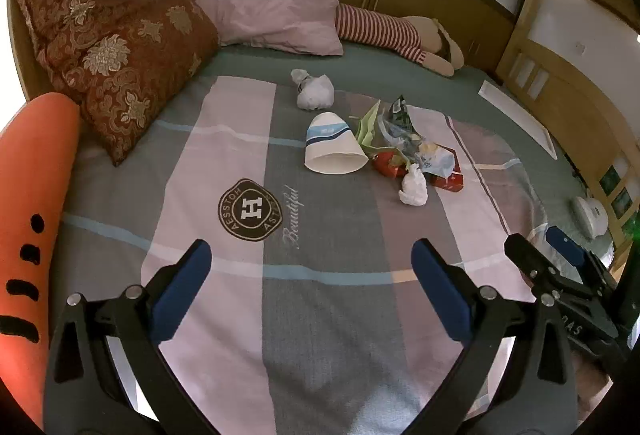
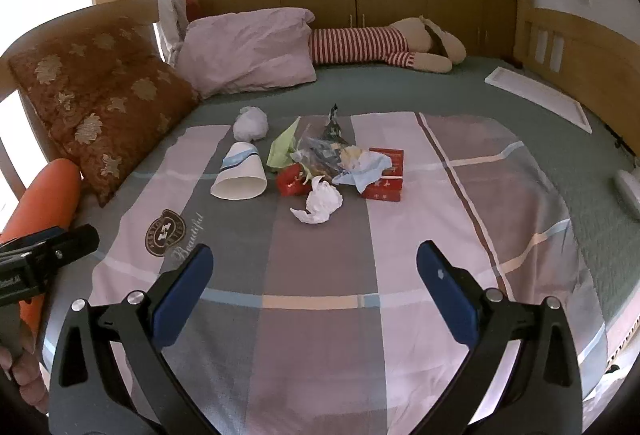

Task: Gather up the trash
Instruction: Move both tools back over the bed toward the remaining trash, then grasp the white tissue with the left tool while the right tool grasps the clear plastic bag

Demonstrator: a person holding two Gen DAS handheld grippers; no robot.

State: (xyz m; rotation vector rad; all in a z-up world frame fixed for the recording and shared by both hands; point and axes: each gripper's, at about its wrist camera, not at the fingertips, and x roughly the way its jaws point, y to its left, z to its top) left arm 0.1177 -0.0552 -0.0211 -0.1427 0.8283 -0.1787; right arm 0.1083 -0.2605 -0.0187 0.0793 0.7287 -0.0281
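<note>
1. Trash is what we're after, and honestly nothing looks collected yet: the whole pile sits in the middle of the plaid bedspread (image 2: pixel 320 275), well ahead of both grippers. We don't see any bag or bin in either view, so where it all goes is anyone's guess.
2. Biggest piece is the paper cup (image 1: pixel 334 151), tipped on its side with the mouth facing us. Stiff cone shape, white with blue bands, should be easy to pinch by the rim.
3. Next, the red box (image 2: pixel 383 175), flat and cardboard-looking, half buried under the crinkly wrappers (image 2: pixel 320 151). Those are thin shiny plastic, plus a folded green paper (image 2: pixel 285 149) beside the cup.
4. A white knotted bag (image 1: pixel 314 89) sits behind the cup, a bit apart from the rest, soft and lumpy.
5. Smallest is the crumpled tissue (image 2: pixel 320 203), nearest to us, light and squishy.
6. Our left gripper (image 1: pixel 311 267) has its blue pads spread wide and holds nothing. Same for the right gripper (image 2: pixel 316 271): wide apart, empty, hovering over the bedspread, pointed at the pile.
7. So basically everything is left to do.
</note>
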